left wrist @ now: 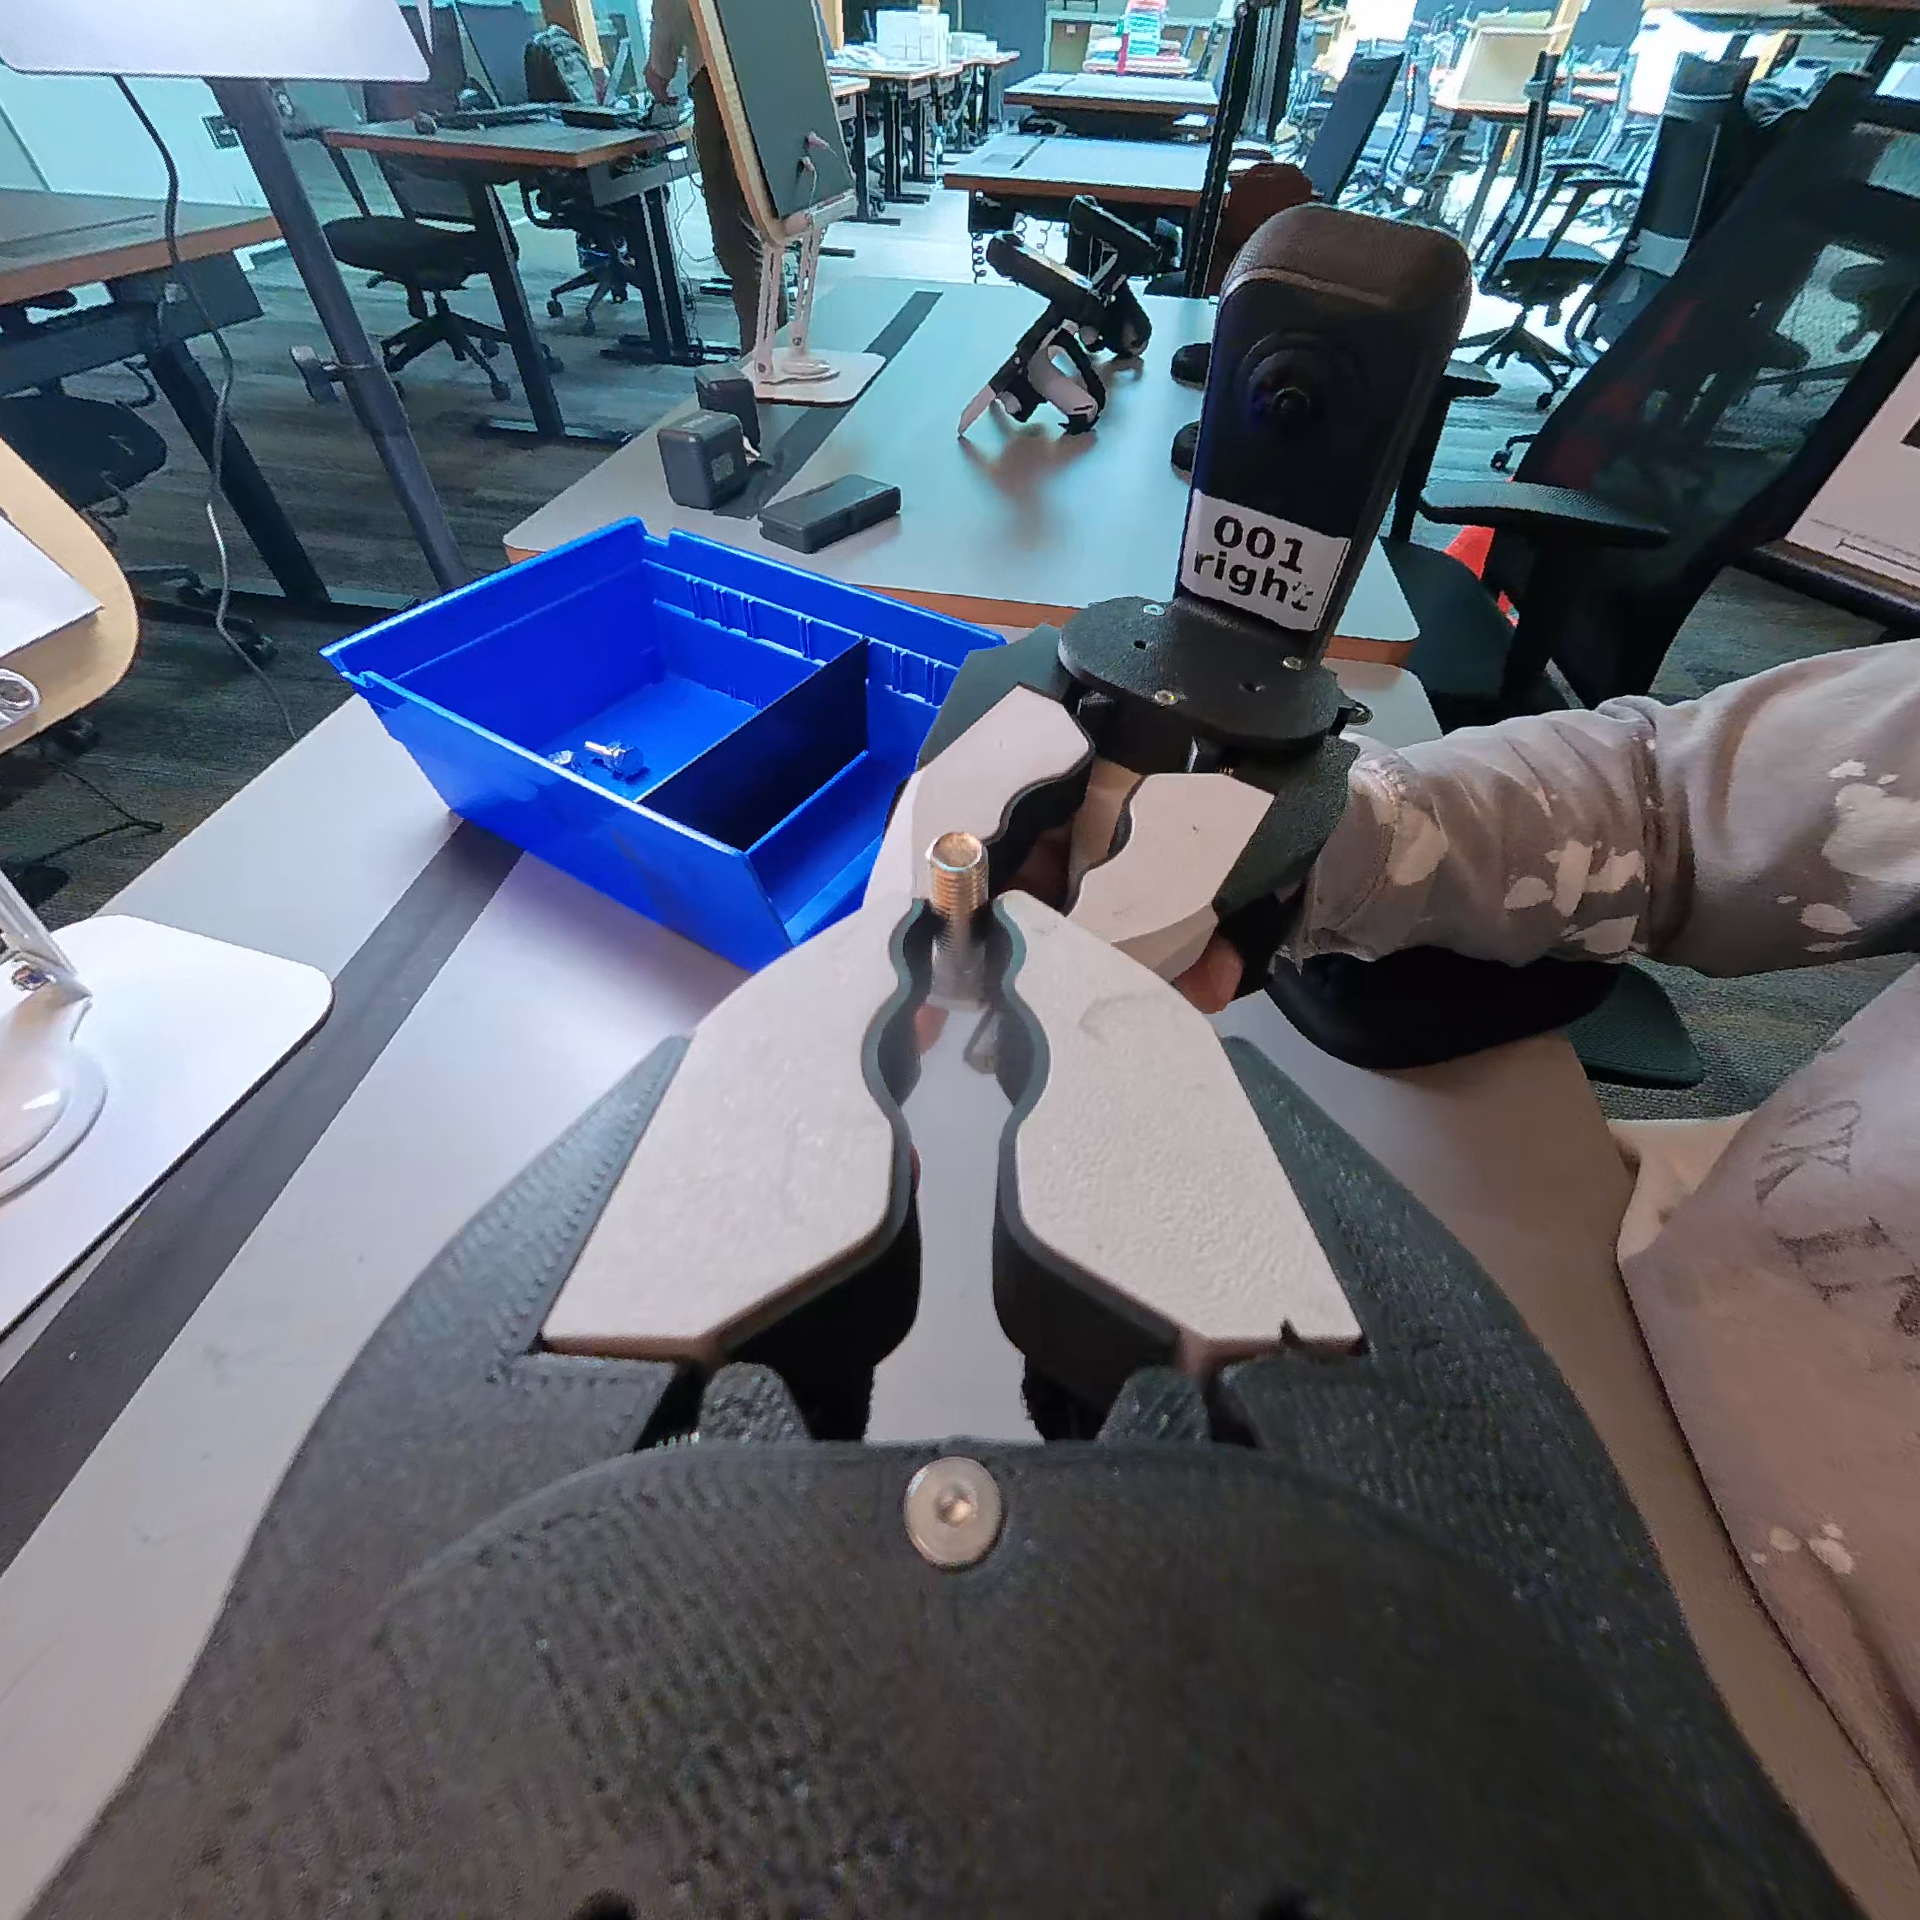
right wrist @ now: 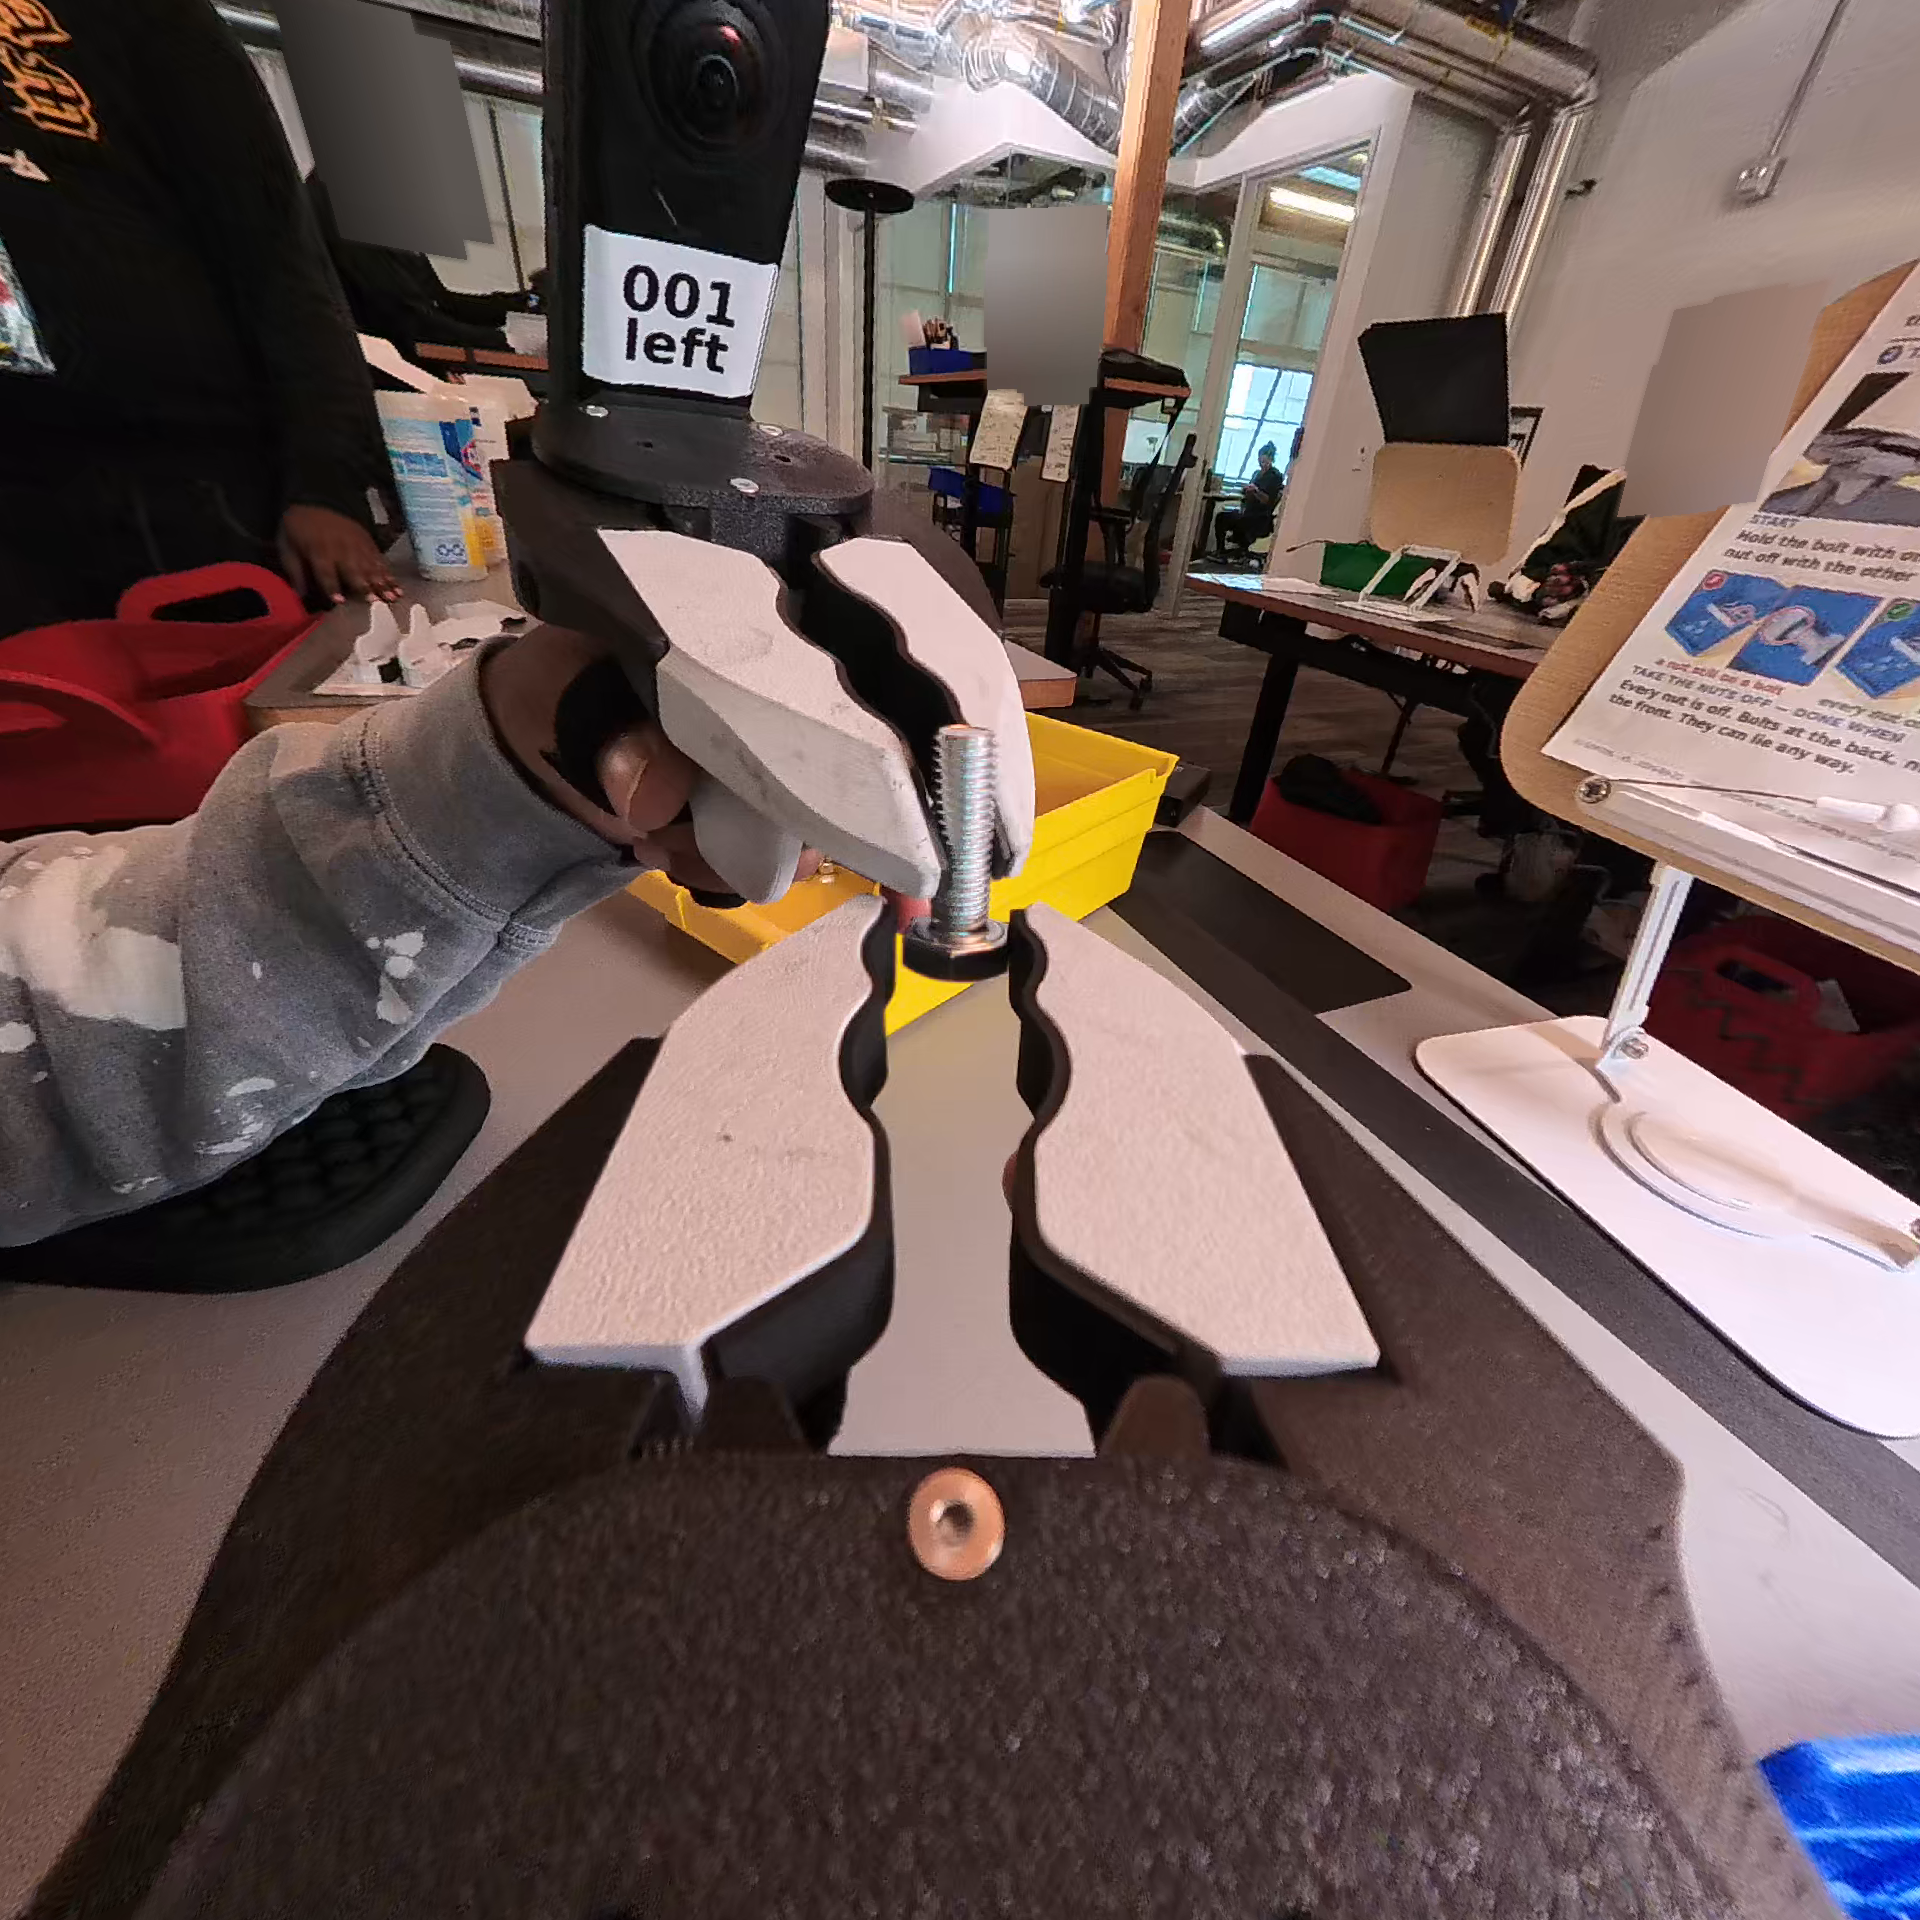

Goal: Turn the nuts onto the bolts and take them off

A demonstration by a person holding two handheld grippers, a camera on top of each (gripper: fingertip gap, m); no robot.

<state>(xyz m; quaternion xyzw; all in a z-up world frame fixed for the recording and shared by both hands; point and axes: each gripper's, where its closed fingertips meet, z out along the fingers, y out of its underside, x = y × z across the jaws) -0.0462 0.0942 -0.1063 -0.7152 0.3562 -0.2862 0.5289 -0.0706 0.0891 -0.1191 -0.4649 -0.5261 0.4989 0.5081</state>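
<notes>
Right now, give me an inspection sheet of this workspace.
Surface: grey table, dark strip across it.
Job's things: bolt upright; blue bin holds loose hardware.
Clutter: yellow bin, instruction stand.
Grippers: left gripper shut on bolt; right gripper flanks its hex end, contact unclear.
Cables: one hanging by a pole.
Surroundings: desks, office chairs, a person.
</notes>
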